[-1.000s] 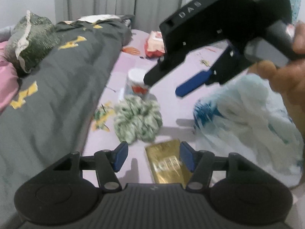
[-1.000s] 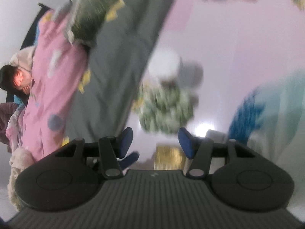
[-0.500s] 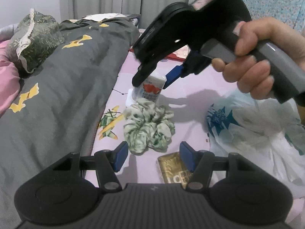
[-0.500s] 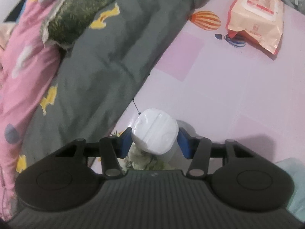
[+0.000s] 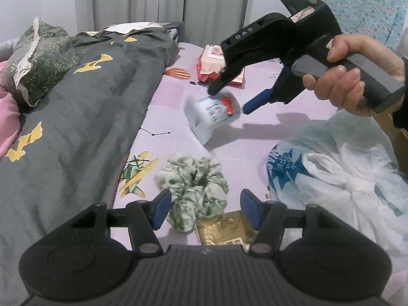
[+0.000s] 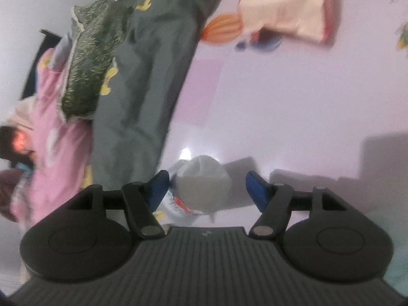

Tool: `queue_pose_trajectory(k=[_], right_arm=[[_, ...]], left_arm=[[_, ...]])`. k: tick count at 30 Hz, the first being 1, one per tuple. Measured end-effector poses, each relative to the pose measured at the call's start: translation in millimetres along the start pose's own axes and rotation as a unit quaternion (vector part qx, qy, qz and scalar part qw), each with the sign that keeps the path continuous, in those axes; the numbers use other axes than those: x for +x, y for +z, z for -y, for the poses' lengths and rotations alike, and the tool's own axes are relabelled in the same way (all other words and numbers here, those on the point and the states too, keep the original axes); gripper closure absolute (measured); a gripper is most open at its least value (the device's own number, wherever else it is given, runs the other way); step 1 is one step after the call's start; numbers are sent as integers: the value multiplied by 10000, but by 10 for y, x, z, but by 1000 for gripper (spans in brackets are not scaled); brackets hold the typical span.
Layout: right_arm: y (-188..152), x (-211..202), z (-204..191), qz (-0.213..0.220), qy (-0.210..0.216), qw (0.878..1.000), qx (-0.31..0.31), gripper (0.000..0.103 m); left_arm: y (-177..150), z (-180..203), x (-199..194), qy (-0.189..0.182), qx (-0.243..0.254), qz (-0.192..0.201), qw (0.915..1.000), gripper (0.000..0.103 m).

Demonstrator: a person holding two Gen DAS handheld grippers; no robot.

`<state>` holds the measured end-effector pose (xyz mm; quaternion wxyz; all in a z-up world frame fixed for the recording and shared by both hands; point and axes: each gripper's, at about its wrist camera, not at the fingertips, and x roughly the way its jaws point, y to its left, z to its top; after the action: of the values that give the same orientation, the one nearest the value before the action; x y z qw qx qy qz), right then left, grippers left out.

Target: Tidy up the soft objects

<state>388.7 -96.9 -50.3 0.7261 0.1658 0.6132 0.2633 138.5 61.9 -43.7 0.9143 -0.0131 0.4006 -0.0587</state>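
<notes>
A green-and-white scrunchie (image 5: 193,186) lies on the lilac sheet (image 5: 255,158) just past my left gripper (image 5: 204,207), which is open with its pads off the fabric. A gold packet (image 5: 224,229) lies under its right finger. Farther off, a hand holds my right gripper (image 5: 229,100) over a white tub with a red-and-blue label (image 5: 211,113), which is tilted and blurred. In the right wrist view the tub (image 6: 204,186) sits between the jaws of the right gripper (image 6: 207,185). These jaws are opening, and the right pad stands clear of the tub.
A grey quilt (image 5: 76,114) with yellow shapes and a green pillow (image 5: 43,56) fill the left side. A knotted white and blue plastic bag (image 5: 344,178) lies at the right. A pack of wet wipes (image 5: 216,61) lies at the far end. A person (image 6: 15,140) shows blurred at the left edge.
The right gripper came down around the tub's top, carried it farther away, and now its jaws stand wider with the tub tipping. The left gripper has stayed put.
</notes>
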Motion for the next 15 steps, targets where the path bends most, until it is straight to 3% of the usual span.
queue_pose_trajectory(k=[3, 5, 8, 11, 15], right_arm=[[-1, -80, 27, 111, -290, 9995, -46, 36], [-14, -108, 15, 164, -267, 9994, -169, 36], [-54, -112, -105, 208, -379, 9977, -519, 25], [-58, -23, -268, 183, -632, 9941, -863, 22], [-10, 237, -353, -37, -840, 9928, -850, 22]], left_arm=[[-8, 23, -16, 22, 14, -1, 10000, 42], [-12, 25, -29, 24, 21, 8, 10000, 42], [-25, 38, -49, 43, 43, 12, 10000, 42], [-34, 40, -62, 55, 28, 11, 10000, 42], [-49, 32, -91, 86, 18, 24, 10000, 42]])
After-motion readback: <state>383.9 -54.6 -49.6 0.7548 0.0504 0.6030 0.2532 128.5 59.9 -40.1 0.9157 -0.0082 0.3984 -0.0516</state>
